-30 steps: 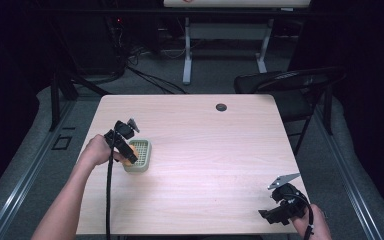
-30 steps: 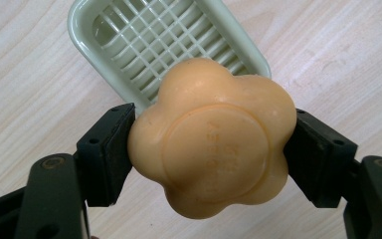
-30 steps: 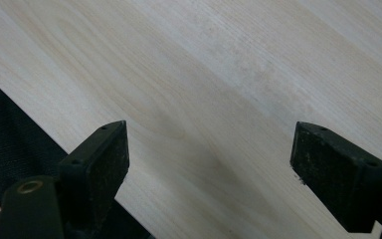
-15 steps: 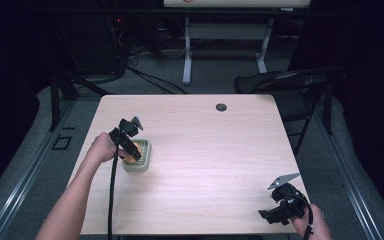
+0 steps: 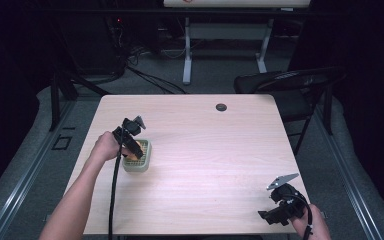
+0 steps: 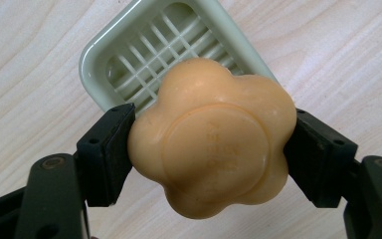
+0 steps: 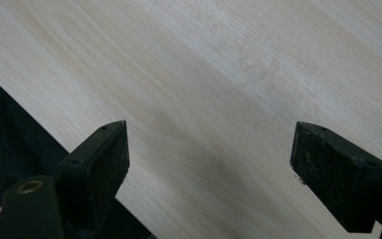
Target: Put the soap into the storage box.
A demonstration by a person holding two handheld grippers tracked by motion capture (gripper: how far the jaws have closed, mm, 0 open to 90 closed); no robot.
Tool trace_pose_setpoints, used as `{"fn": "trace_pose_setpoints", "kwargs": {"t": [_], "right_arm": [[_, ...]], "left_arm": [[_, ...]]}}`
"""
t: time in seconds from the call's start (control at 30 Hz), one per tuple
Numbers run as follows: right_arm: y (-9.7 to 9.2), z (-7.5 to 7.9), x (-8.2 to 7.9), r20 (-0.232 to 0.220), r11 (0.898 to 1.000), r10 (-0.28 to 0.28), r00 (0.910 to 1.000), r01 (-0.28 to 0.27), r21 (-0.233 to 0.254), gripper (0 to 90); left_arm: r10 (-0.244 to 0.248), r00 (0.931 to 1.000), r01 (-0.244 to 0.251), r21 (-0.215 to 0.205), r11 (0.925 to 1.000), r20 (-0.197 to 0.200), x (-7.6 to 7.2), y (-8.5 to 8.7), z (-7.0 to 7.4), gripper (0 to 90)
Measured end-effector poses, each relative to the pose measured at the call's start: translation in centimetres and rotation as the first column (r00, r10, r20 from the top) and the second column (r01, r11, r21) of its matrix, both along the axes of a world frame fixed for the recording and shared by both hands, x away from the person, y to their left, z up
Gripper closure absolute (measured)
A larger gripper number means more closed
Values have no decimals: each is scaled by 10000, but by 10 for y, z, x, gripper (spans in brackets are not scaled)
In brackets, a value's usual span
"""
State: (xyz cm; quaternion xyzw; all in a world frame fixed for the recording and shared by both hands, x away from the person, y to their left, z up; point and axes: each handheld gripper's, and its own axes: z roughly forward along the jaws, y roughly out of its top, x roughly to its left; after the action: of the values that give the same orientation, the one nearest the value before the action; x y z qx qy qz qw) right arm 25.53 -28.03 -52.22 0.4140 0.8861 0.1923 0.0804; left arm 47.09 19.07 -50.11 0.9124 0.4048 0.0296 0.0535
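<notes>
The flower-shaped bar of soap (image 6: 211, 142) at the centre of the left gripper view is pale orange, with faint raised letters on a round field. The rectangular plastic soap dish (image 6: 124, 35) in the upper left of that frame is light green, and its bottom has a grid pattern. The wooden table top (image 5: 220, 150) is light beige with fine grain lines. In the upper middle of the high view, a small round cap (image 5: 221, 107) is dark grey.

Both grippers (image 5: 132, 135) (image 5: 280, 212) are black, with blocky jaws bearing small screws; a black cable (image 5: 114, 195) trails from the left, a grey plate (image 5: 282, 180) tops the right.
</notes>
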Motion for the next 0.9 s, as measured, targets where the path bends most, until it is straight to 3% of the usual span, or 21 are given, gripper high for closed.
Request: {"fn": "trace_pose_setpoints", "kwargs": {"t": [0.4, 0.9], "right_arm": [[0, -1, 1, -37, 10000, -9, 10000, 8, -76, 153], [1, -1, 0, -193, 10000, 6, 9998, -7, -85, 153]], "left_arm": [[137, 9999, -137, -85, 9999, 13, 6, -4, -9, 268], [329, 9994, -327, 239, 9992, -65, 10, -5, -15, 268]]}}
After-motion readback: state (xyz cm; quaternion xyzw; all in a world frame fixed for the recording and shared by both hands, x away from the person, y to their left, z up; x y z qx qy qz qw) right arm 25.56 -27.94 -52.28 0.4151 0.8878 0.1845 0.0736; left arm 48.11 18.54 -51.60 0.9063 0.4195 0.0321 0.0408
